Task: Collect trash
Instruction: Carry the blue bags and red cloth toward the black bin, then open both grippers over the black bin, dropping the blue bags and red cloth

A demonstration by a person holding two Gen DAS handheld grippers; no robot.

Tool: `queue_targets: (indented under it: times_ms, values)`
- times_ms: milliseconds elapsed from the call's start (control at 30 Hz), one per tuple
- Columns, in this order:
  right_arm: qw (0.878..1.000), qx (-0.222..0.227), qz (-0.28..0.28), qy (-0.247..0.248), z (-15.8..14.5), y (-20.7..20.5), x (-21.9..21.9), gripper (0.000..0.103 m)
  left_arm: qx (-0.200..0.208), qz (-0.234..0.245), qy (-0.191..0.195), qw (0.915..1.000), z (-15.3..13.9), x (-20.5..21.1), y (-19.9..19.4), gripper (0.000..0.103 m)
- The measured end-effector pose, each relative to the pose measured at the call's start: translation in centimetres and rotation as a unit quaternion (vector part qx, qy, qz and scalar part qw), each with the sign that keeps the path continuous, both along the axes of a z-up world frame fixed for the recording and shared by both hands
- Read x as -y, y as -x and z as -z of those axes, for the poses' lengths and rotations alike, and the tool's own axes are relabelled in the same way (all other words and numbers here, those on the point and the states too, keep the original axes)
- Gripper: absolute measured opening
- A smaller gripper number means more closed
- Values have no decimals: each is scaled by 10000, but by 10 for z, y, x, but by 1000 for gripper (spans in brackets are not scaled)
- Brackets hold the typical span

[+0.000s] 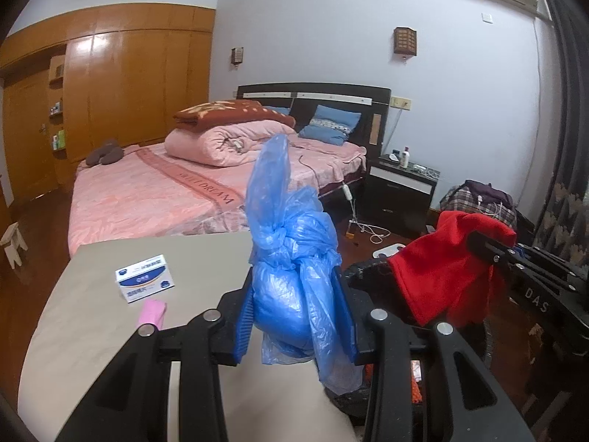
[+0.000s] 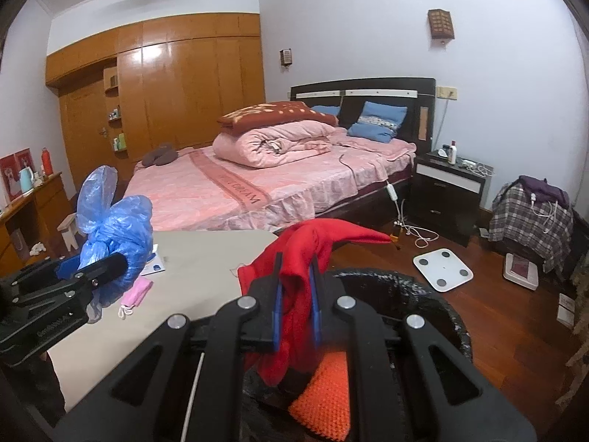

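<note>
Box (image 1: 145, 278) print too small, bin (image 2: 447, 304) rim partly hidden

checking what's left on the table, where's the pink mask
In the right wrist view, the pink mask lies on the grey table, low left, beside the blue-and-white box.

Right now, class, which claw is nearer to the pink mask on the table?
Left. The left claw, gripping the blue bag, hangs just above the pink mask; the right claw is off over the bin.

Open bin (image 2: 434, 294) beside table (image 2: 206, 258)
</note>
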State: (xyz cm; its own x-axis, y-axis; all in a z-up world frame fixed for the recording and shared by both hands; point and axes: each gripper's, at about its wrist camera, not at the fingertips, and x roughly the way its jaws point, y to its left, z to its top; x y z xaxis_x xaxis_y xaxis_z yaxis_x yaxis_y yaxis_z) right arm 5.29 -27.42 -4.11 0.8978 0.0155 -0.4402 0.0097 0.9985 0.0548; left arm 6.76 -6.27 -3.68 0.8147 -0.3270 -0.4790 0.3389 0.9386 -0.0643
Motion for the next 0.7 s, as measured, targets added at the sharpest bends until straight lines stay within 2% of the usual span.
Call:
queue_targets:
  times_ms: [700]
  values:
    - [9979, -114, 639, 90, 17, 9, 50, 11, -33, 589, -55, 9982, 11, 56, -15, 39]
